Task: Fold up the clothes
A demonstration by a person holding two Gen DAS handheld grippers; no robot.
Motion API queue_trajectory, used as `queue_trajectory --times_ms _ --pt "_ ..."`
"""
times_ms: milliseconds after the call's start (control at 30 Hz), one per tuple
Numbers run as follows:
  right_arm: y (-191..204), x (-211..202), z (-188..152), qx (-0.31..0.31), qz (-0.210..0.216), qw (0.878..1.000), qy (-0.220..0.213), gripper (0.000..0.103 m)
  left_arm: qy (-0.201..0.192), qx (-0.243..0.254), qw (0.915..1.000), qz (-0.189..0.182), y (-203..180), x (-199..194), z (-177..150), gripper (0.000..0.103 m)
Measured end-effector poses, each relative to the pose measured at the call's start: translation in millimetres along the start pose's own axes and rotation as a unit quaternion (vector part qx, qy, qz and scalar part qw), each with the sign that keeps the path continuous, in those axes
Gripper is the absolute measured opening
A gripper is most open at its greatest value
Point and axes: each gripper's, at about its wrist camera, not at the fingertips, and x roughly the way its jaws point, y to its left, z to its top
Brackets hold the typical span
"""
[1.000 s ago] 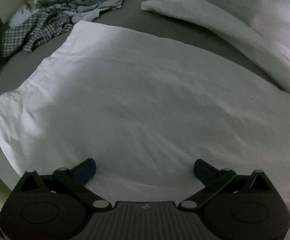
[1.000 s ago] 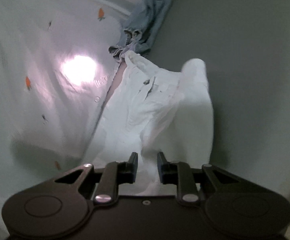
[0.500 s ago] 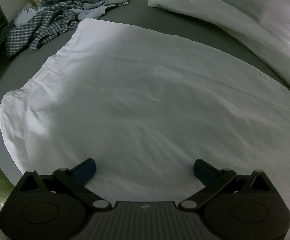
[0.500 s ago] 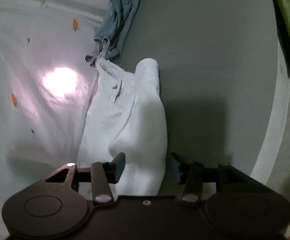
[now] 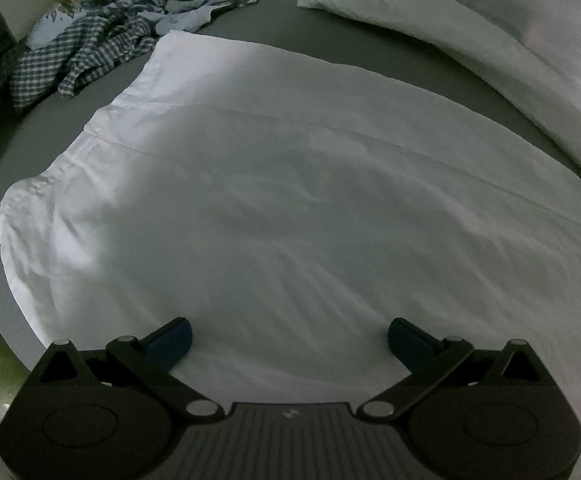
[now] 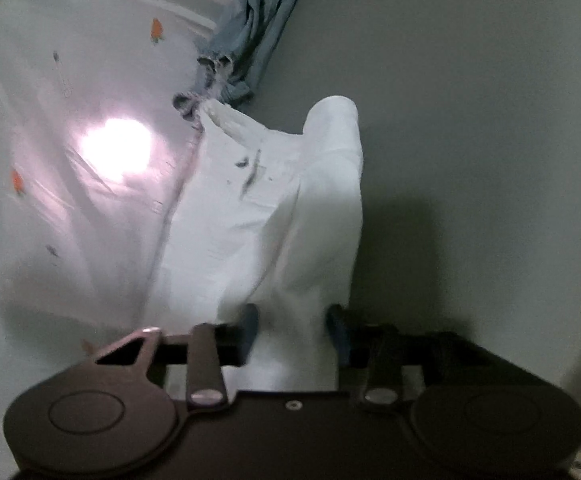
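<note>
Right wrist: jaws closing around white trousers (image 6: 274, 220); left jaws wide apart.

Bare grey surface (image 6: 470, 120) right of white garment (image 6: 274, 220); clothes pile (image 5: 102, 32) far-left.
</note>
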Motion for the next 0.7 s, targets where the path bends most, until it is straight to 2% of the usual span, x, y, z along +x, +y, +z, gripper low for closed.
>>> queue_trajectory --times_ms 100,200,267,333,367,433,500,567,600,633,700 --pt "4.4 2.1 1.5 0.009 -0.022 1.0 0.002 0.031 0.01 -0.001 0.9999 -0.003 1.9 1.6 3.4 0.103" --pt "7.7 3.5 1.1 0.003 -0.046 0.999 0.004 0.022 0.009 -0.005 0.9999 -0.012 6.5 1.1 3.9 0.103" --pt "7.3 3.4 0.5 0.004 -0.048 0.999 0.004 0.02 0.002 -0.017 0.9994 -0.03 13.8 -1.5 2.8 0.102" --pt "4.9 2.4 0.0 0.01 -0.048 0.999 0.003 0.019 -0.008 -0.05 0.9969 -0.061 27.0 -5.9 2.2 0.1" --pt "3.2 1.5 -0.6 0.014 -0.048 0.999 0.002 0.017 -0.015 -0.077 0.9937 -0.08 37.2 -8.7 2.1 0.095" --pt "0.0 0.3 -2.4 0.025 -0.044 0.999 -0.002 0.017 -0.027 -0.138 0.9824 -0.123 59.9 -13.3 1.0 0.083" --pt "-3.0 -0.4 -3.7 0.039 -0.038 0.999 -0.004 0.017 -0.035 -0.206 0.9636 -0.167 85.7 -15.0 -2.8 0.058" --pt "-8.1 -0.5 -3.8 0.058 -0.028 0.998 -0.006 0.016 -0.043 -0.27 0.9401 -0.203 112.0 -15.8 -8.0 0.047" --pt "-11.4 -1.0 -4.4 0.069 -0.022 0.997 -0.007 0.016 -0.047 -0.292 0.9323 -0.208 123.3 -15.9 -11.0 0.043" --pt "-15.2 -1.2 -5.0 0.082 -0.016 0.996 -0.008 0.013 -0.049 -0.298 0.9313 -0.203 132.2 -16.8 -13.2 0.042" --pt "-22.3 -1.0 -6.2 0.108 -0.002 0.994 -0.011 0.013 -0.052 -0.297 0.9355 -0.184 148.0 -19.7 -17.0 0.042"
